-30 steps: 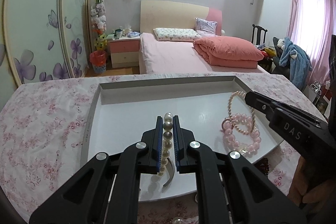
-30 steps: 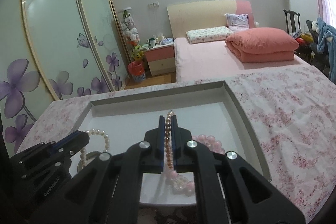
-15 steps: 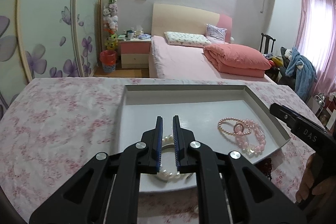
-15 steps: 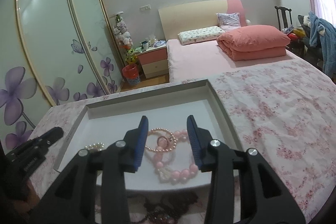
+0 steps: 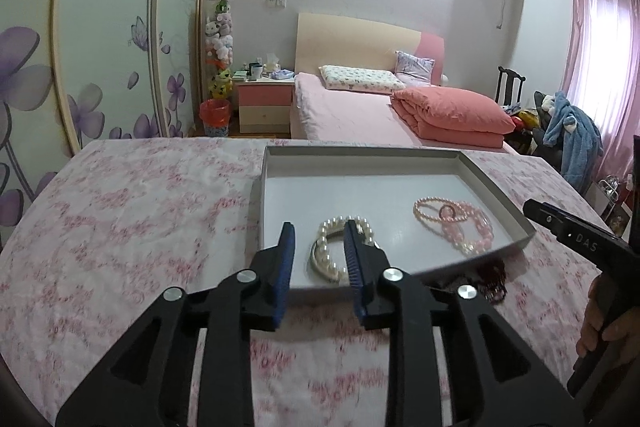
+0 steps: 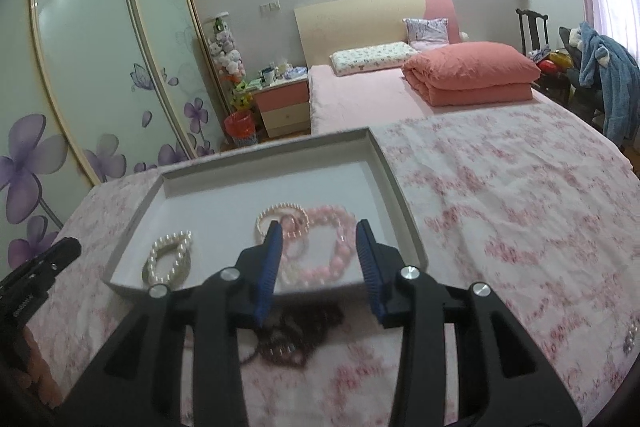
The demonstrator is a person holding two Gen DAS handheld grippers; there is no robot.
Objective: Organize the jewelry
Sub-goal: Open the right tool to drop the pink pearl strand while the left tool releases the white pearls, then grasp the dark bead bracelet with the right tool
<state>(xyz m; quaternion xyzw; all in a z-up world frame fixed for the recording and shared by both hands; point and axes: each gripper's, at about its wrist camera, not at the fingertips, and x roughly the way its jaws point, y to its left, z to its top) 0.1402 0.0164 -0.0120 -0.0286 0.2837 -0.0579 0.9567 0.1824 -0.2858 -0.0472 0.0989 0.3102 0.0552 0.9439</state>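
Note:
A grey-white tray (image 5: 496,187) (image 6: 400,195) lies on the flowered cloth. In its near left part rests a white pearl bracelet (image 5: 332,247) (image 6: 168,259). To the right lie a pink bead bracelet (image 5: 468,227) (image 6: 336,247) and a thin pearl bracelet (image 5: 432,207) (image 6: 280,213), overlapping. My left gripper (image 5: 318,227) (image 6: 68,251) hovers before the tray's near edge, its jaws opening with nothing between them. My right gripper (image 6: 319,227) (image 5: 534,207) stands open in front of the pink beads, holding nothing.
A heap of dark bead jewelry (image 6: 296,335) (image 5: 490,279) lies on the cloth just in front of the tray. A small pearl piece (image 6: 630,339) sits at the far right of the cloth. Beyond the table stand a bed, a wardrobe and a chair.
Both grippers let go of their bracelets, which now lie in the tray. Both have drawn back toward the tray's near edge. The right jaws parted first, the left just now.

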